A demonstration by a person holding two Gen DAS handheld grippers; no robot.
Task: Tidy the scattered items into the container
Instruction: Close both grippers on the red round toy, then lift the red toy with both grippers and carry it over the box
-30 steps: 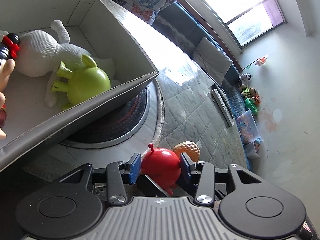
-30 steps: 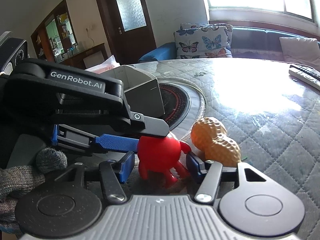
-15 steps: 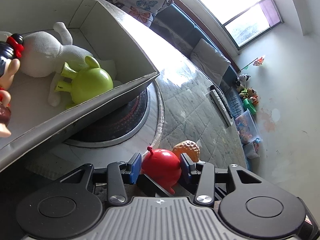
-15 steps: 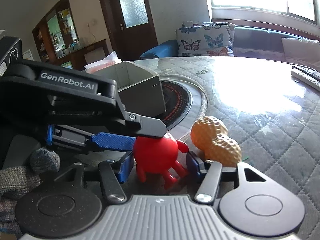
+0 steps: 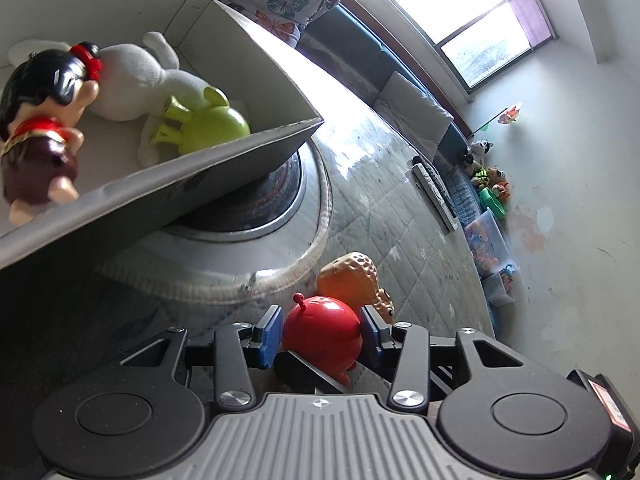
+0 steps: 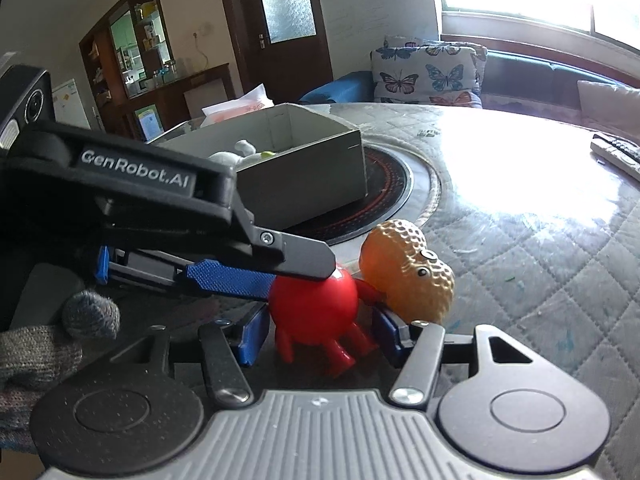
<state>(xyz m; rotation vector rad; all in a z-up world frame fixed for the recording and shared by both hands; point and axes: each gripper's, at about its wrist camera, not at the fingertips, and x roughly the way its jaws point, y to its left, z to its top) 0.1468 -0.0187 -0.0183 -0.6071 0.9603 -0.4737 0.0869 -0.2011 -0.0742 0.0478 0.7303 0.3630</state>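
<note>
A red round toy [image 5: 316, 344] with legs and an antenna sits between the blue pads of both grippers. My left gripper [image 5: 320, 334] is shut on its body. In the right wrist view that left gripper [image 6: 296, 276] comes in from the left and clamps the red toy [image 6: 316, 300]. My right gripper [image 6: 320, 338] closes on the toy's lower half. An orange peanut toy [image 6: 404, 272] lies on the table just behind the right finger. The grey open box [image 5: 160, 188] holds a doll [image 5: 40, 120], a white plush [image 5: 132, 84] and a green toy [image 5: 212, 128].
The box [image 6: 312, 176] stands on a round dark hob [image 5: 260, 208] set into the quilted table cover [image 6: 540, 260]. Remotes [image 5: 432, 192] lie at the far side of the table. A gloved hand [image 6: 48, 344] holds the left gripper. A sofa with cushions lies beyond the table.
Both grippers have shifted together with the red toy toward the box. The doll inside it has come fully into the left wrist view. The peanut toy stays beside the right finger.
</note>
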